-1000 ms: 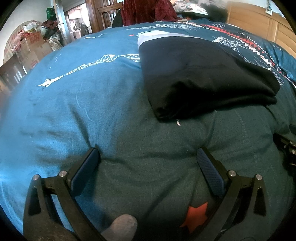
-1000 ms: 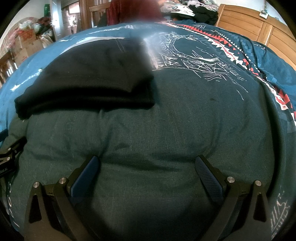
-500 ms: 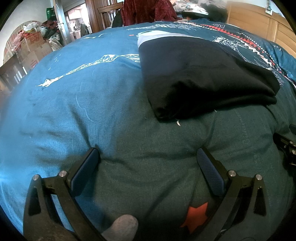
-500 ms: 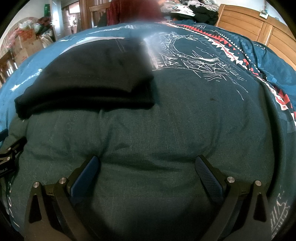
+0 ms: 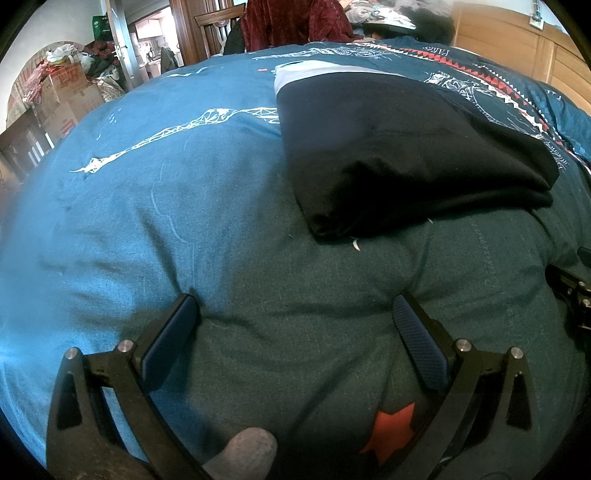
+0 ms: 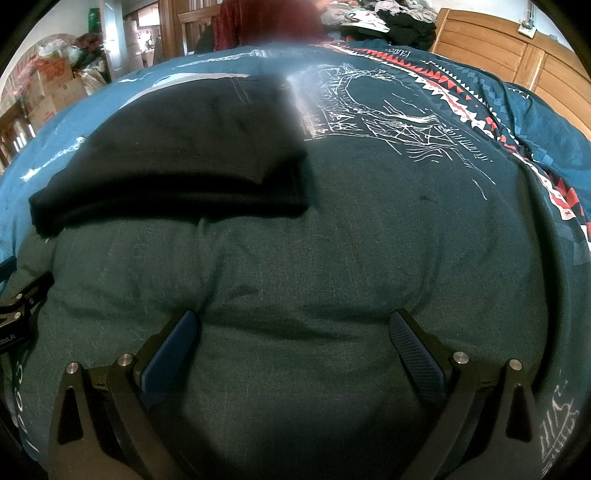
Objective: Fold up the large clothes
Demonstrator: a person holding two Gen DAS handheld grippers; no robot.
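Note:
A black garment lies folded into a thick rectangle on the teal bedspread, a strip of white-grey fabric showing at its far edge. In the right wrist view the same black garment sits at upper left. My left gripper is open, its blue-padded fingers pressing down into the bedspread short of the garment's near corner. Just as wide open stands my right gripper, resting on the bedspread to the right of the garment. Neither holds anything.
A wooden headboard runs along the right. Dark red clothing hangs at the far side of the bed beside a pile of clothes. Cardboard boxes and a doorway stand at the left.

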